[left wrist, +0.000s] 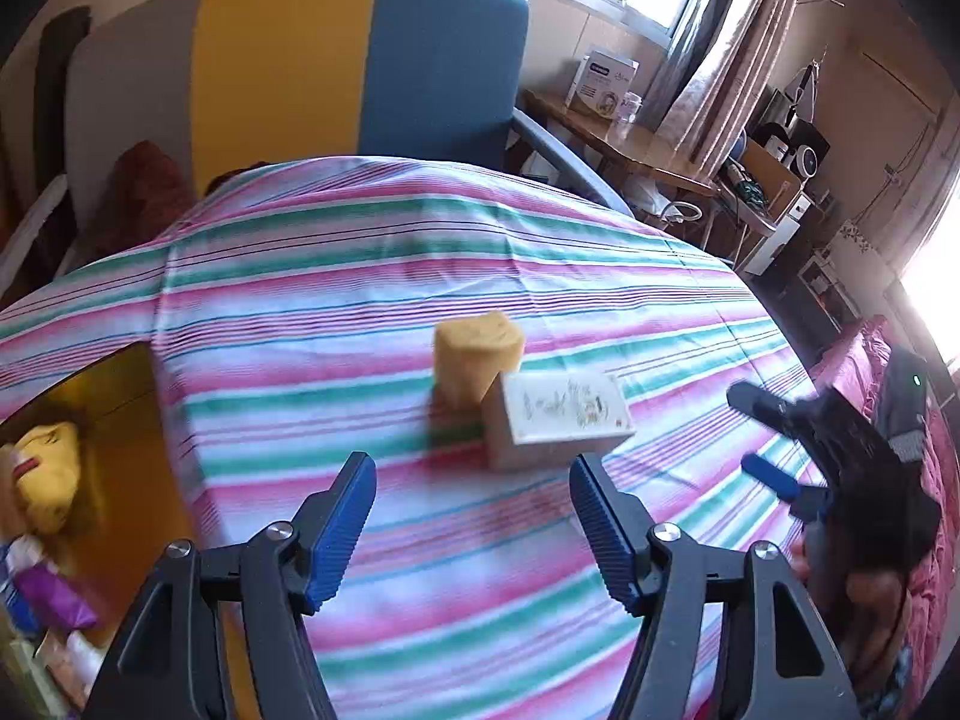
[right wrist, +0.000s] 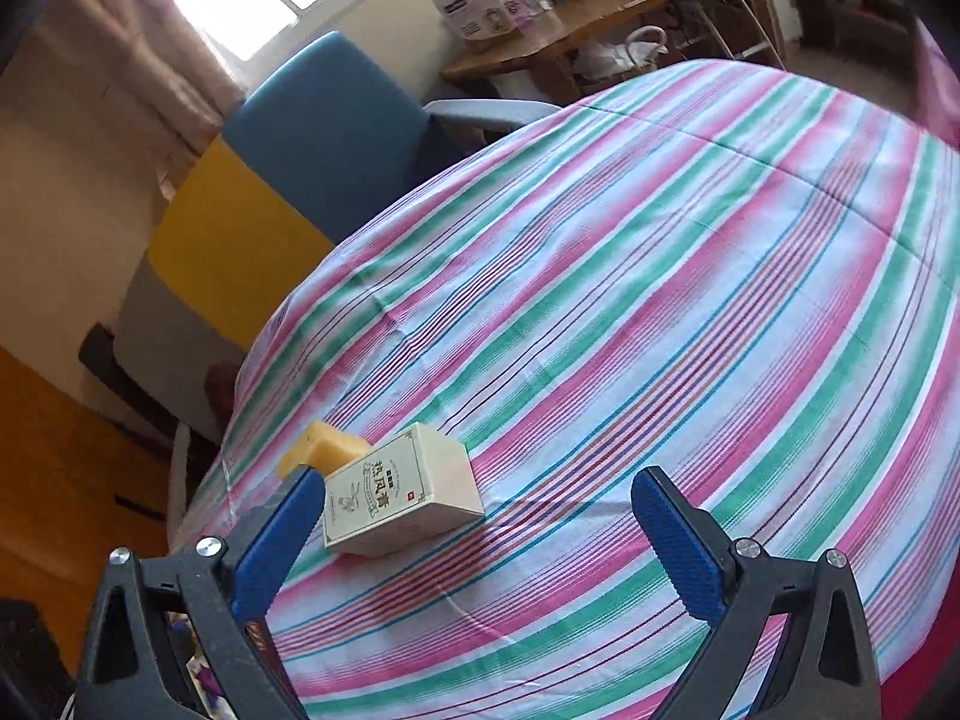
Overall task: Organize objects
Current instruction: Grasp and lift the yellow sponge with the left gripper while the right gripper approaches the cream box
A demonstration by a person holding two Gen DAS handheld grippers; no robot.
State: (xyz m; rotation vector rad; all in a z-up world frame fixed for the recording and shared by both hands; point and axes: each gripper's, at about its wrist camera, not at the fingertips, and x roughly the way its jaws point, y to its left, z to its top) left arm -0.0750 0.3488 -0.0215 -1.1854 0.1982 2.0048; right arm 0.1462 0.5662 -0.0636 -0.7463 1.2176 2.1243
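A cream box (left wrist: 558,420) with printed artwork lies on the striped cloth (left wrist: 360,252), touching a yellow sponge (left wrist: 477,360) that stands upright on its green base. My left gripper (left wrist: 470,465) is open just short of them, with nothing between its blue pads. In the left wrist view my right gripper (left wrist: 762,438) hangs at the right edge, fingers apart, held by a hand. Through the right wrist camera, the box (right wrist: 399,495) sits just ahead of the left finger of my open right gripper (right wrist: 474,483), with the sponge (right wrist: 324,450) behind it. Neither gripper touches either object.
An orange bin (left wrist: 120,396) at the table's left holds a yellow doll (left wrist: 42,468) and purple packets. A grey, yellow and blue chair (left wrist: 288,60) stands behind the table. A wooden desk (left wrist: 636,144) carries a white carton. Pink bedding (left wrist: 870,360) lies at right.
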